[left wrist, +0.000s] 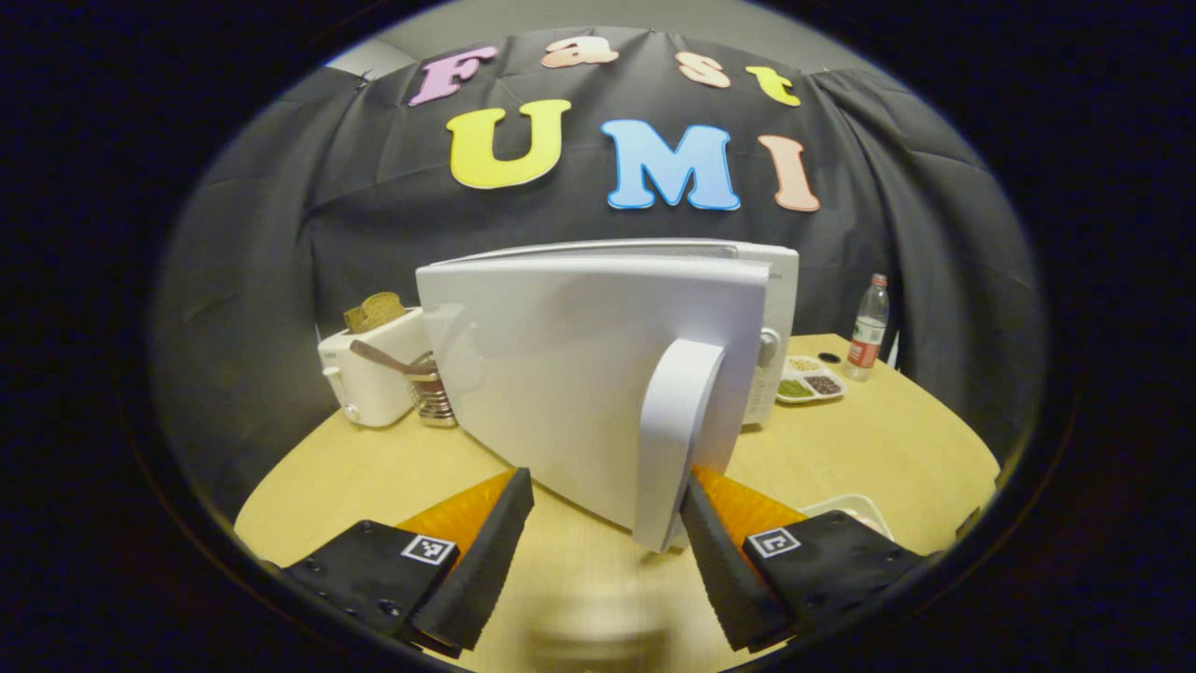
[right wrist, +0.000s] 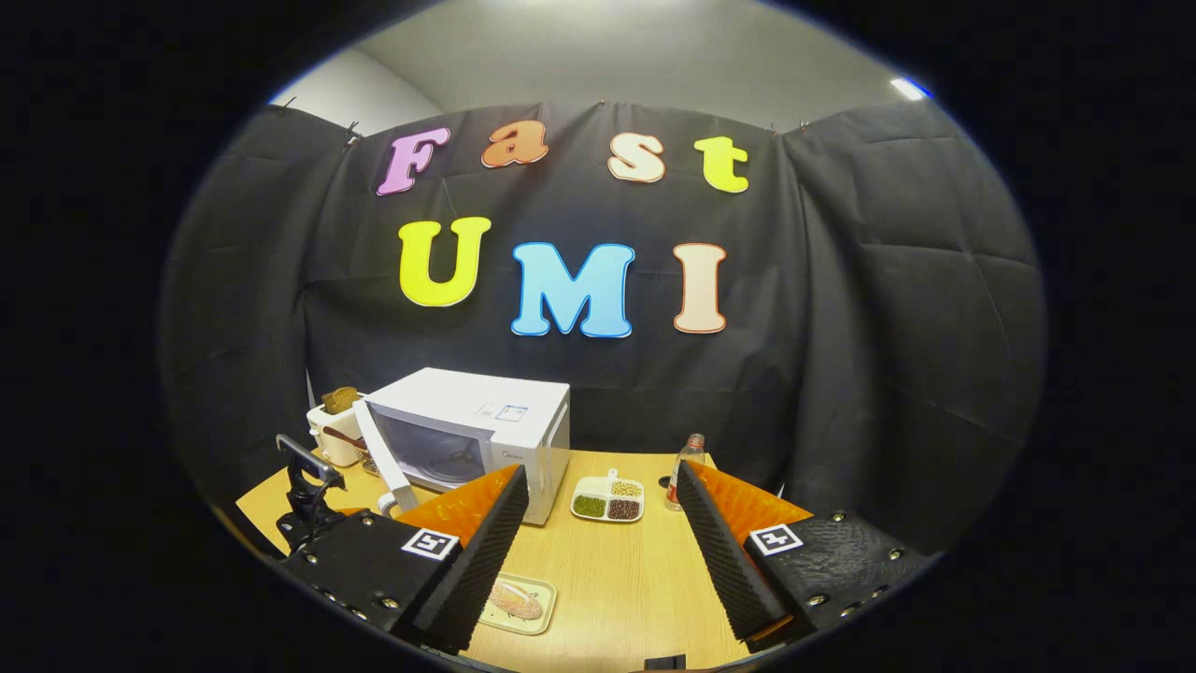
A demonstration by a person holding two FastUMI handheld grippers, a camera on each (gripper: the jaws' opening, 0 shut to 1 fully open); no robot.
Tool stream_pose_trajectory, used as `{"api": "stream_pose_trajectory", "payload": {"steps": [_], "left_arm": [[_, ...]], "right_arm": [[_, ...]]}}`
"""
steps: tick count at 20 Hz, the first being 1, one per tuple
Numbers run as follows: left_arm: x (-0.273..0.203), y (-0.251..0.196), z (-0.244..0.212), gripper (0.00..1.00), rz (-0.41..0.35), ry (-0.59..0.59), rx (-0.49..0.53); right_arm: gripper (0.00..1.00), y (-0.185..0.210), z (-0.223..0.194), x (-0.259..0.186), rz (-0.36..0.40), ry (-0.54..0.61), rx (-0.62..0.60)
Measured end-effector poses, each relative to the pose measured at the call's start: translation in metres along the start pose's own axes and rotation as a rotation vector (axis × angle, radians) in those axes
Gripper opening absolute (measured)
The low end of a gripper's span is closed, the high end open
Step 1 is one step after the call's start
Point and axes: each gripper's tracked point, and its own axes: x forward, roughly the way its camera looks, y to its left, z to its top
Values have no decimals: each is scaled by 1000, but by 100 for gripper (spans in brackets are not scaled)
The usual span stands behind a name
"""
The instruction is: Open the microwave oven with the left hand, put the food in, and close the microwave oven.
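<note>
The white microwave (right wrist: pixel 509 425) stands at the back left of the table, its door (left wrist: pixel 579 374) swung wide open. In the left gripper view the door's white handle (left wrist: pixel 680 430) hangs just inside my left gripper's right finger (left wrist: pixel 715 547). My left gripper (left wrist: pixel 607 537) is open, its fingers not pressing on the handle. The food, a brownish piece on a small pale tray (right wrist: pixel 519 601), lies on the table below my right gripper (right wrist: pixel 598 551). That gripper is open and holds nothing. The oven's cavity (right wrist: pixel 439 453) stands exposed.
A white toaster with bread (left wrist: pixel 369 374) and a metal utensil holder (left wrist: pixel 432 397) stand left of the microwave. To its right are a divided dish of beans (right wrist: pixel 607 500) and a plastic bottle (right wrist: pixel 687 467). The wooden table (right wrist: pixel 635 579) ends near the black cloth wall.
</note>
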Motion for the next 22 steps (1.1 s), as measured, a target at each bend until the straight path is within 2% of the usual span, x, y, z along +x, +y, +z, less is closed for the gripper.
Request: {"api": "stream_pose_trajectory", "payload": {"steps": [4, 7, 13, 18, 22], "left_arm": [[-11, 10, -5, 99, 34, 2, -15], [-28, 35, -16, 99, 64, 19, -39], [-64, 97, -34, 99, 154, 47, -76], [-86, 143, -45, 100, 178, 49, -123], [-89, 157, -48, 99, 140, 48, -119]], "right_arm": [[98, -2, -2, 0, -9, 1, 9], [97, 4, -5, 3, 6, 12, 16], [97, 35, -19, 15, 84, 50, 3], [97, 59, -32, 22, 131, 89, -7], [98, 83, -47, 30, 169, 118, -26]]}}
